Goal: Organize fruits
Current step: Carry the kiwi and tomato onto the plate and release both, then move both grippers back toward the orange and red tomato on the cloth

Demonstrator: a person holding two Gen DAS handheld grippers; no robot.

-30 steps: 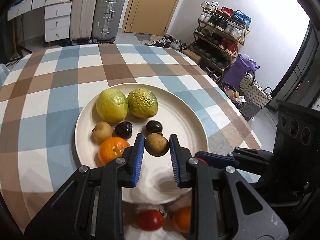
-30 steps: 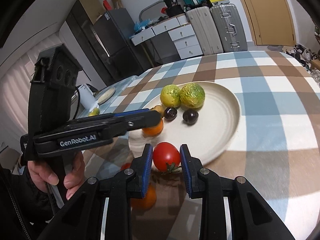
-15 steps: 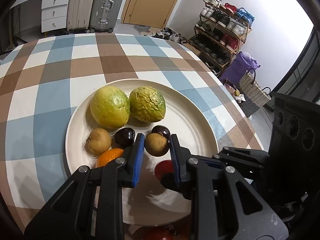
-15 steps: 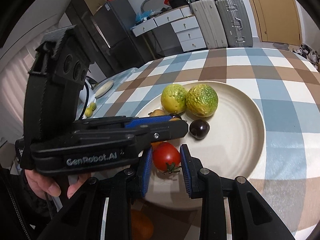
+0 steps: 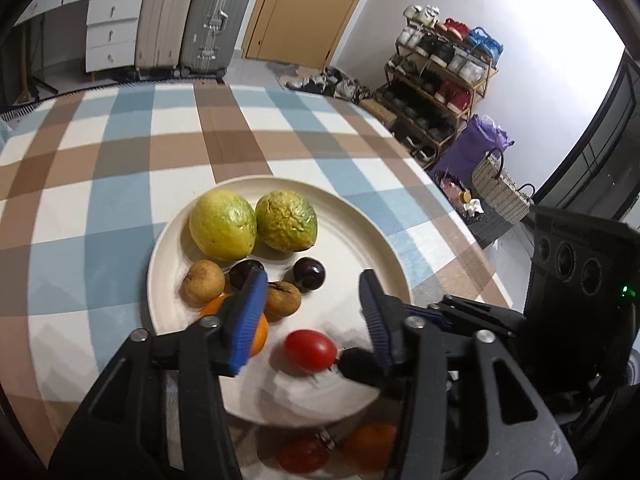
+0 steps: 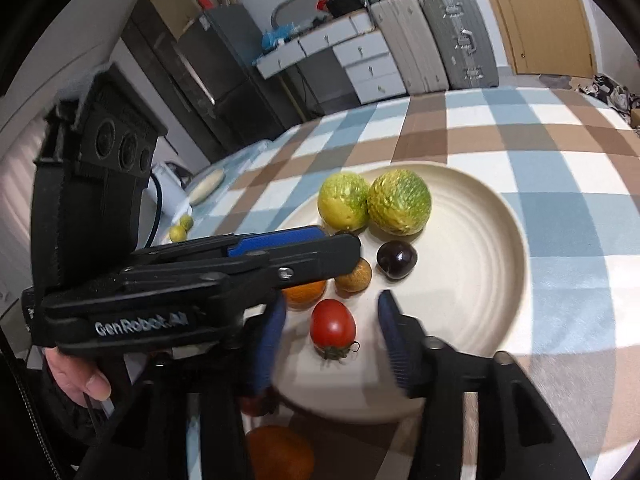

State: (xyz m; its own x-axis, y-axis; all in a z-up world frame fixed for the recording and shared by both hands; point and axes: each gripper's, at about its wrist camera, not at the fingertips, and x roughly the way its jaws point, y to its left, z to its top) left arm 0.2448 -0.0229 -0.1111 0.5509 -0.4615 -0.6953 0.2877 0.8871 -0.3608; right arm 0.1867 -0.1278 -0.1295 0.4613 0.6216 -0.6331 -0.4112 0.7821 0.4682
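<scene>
Small red tomato [image 6: 332, 325] is seen resting on round cream ceramic plate [image 6: 496, 280]; right gripper [image 6: 332, 344] and left gripper [image 5: 310, 312] are spread wide, nothing held.

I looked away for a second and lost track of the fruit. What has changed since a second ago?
Both grippers let go. The left gripper opened and left its small brown fruit on the plate; the right gripper carried the red tomato from the table onto the plate and opened. The two green-yellow fruits, dark cherries and orange stayed put.
</scene>
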